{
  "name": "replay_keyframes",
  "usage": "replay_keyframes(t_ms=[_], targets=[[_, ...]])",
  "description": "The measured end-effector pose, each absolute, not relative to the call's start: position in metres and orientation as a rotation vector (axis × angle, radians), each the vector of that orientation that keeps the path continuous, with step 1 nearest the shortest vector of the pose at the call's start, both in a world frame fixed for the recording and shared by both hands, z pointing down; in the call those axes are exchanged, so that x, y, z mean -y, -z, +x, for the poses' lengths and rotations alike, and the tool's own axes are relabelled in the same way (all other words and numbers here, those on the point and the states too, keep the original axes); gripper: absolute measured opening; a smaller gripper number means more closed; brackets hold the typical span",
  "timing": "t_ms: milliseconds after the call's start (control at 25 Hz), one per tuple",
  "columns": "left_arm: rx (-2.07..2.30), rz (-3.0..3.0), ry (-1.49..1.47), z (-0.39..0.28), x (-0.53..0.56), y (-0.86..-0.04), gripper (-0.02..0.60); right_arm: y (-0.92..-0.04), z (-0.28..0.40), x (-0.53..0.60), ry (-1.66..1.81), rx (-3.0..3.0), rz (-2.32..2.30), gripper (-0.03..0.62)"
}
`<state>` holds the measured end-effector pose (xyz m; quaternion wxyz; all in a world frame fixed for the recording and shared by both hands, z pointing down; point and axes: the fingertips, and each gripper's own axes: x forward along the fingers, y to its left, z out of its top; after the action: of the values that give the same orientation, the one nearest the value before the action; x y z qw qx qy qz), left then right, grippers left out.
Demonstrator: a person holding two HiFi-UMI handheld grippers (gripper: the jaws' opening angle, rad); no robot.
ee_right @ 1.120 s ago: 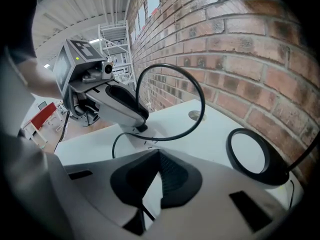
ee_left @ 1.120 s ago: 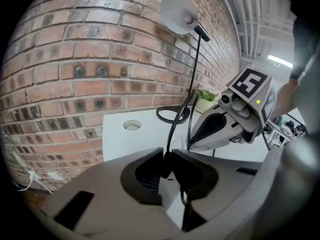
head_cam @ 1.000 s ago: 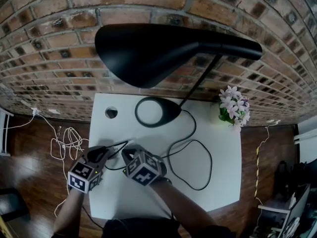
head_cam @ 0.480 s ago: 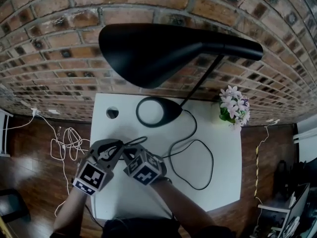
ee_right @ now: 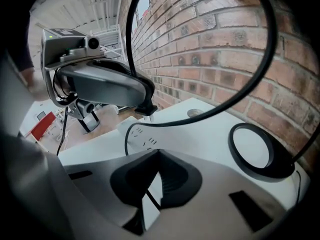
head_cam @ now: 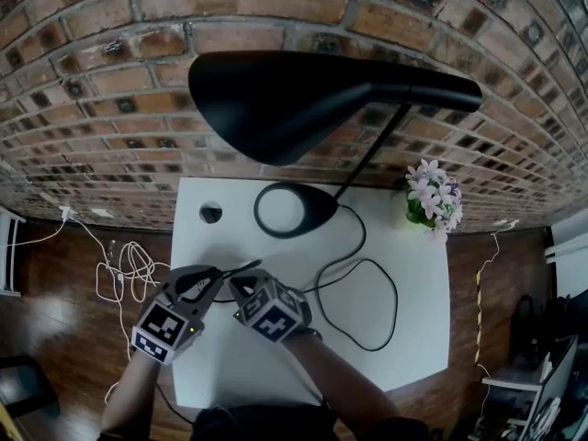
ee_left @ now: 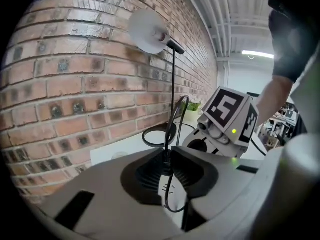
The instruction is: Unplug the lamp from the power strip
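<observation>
- Near the left front of the white table [head_cam: 413, 338], your left gripper [head_cam: 213, 276] has its fingers closed tight on the lamp's black plug [ee_right: 145, 106]
- That plug hangs just above the white power strip [ee_right: 142, 139], clear of the sockets, with its cord [head_cam: 390, 292] rising from the fingers
- Your right gripper [head_cam: 237, 283] sits just beside the left one, pointing down at the strip; its fingers are together at the tips with nothing between them, and the strip shows right beneath
- From the plug, the cord loops loosely across the table to the ring-shaped lamp base [head_cam: 322, 208] at the back
- Above the base, the black lamp shade [head_cam: 312, 99] stands in front of the brick wall [head_cam: 92, 108]
- At the table's far right corner, a small pot of flowers [head_cam: 434, 196] stands well apart from both grippers
</observation>
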<state>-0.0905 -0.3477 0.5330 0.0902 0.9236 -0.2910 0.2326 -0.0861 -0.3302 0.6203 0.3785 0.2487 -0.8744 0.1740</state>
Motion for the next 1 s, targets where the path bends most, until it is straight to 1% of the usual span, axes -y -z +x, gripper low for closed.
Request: replay_keyframes(t_ms=[200, 320, 520, 800, 1000], targets=[[0.907, 2.687, -0.577, -0.103, 0.352, -0.529, 0.066, -0.620, -0.087, 0.331, -0.370, 2.236, 0.657, -0.002], [0.930, 2.713, -0.613, -0.108, 0.349, -0.526, 0.066, -0.621, -0.087, 0.327, -0.276, 2.264, 0.682, 0.000], [0.944, 2.737, -0.616, -0.108, 0.344, -0.514, 0.067, -0.618, -0.084, 0.327, -0.302, 2.287, 0.682, -0.002], [0.987, 2.765, -0.622, -0.100, 0.335, -0.492, 0.067, -0.555, -0.051, 0.326, -0.273, 2.431, 0.861, -0.002], [1.026, 2.792, -0.633, -0.076, 0.329, -0.470, 0.067, -0.518, -0.028, 0.311, -0.253, 2.522, 0.904, -0.002]])
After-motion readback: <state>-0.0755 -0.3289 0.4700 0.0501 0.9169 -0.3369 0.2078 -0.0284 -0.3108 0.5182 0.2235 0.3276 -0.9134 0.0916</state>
